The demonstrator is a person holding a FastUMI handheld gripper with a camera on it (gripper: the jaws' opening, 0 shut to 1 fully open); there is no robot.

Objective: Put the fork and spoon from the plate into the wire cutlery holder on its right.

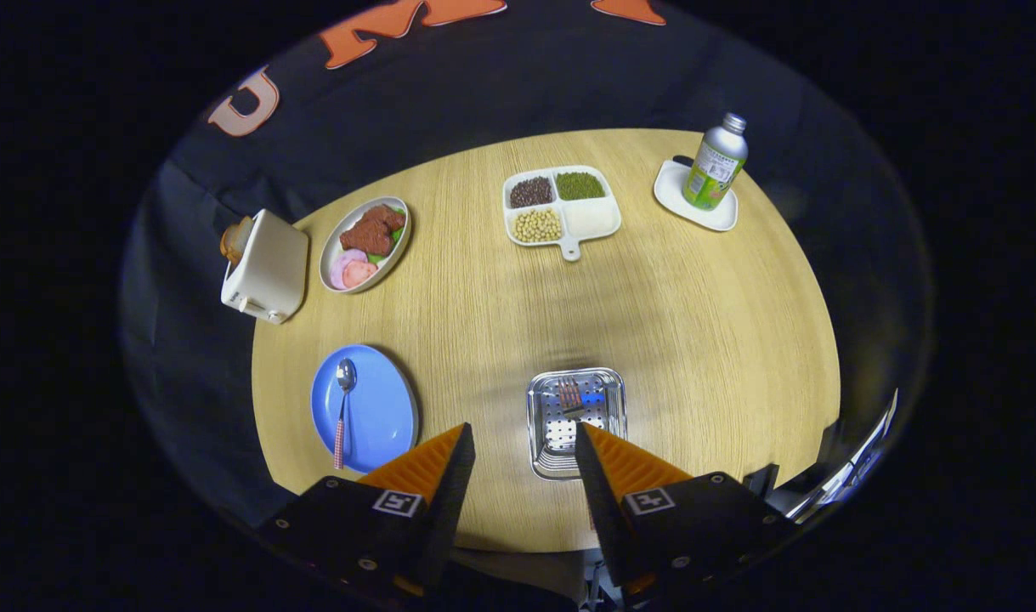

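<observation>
Fork is already in the cutlery holder – spoon lies on the blue plate, left of the empty, wide-open jaws. Risk I'd guess: thin handle slipping sideways – spoon skids off onto the bench.

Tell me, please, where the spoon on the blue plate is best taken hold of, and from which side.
Probably the handle's patterned lower half, from above. The spoon lies flat on the blue plate, bowl away from the fingers, handle end over the near rim, where a little clearance seems likely. The gripper is open with nothing between its fingers; close them across the handle.
</observation>
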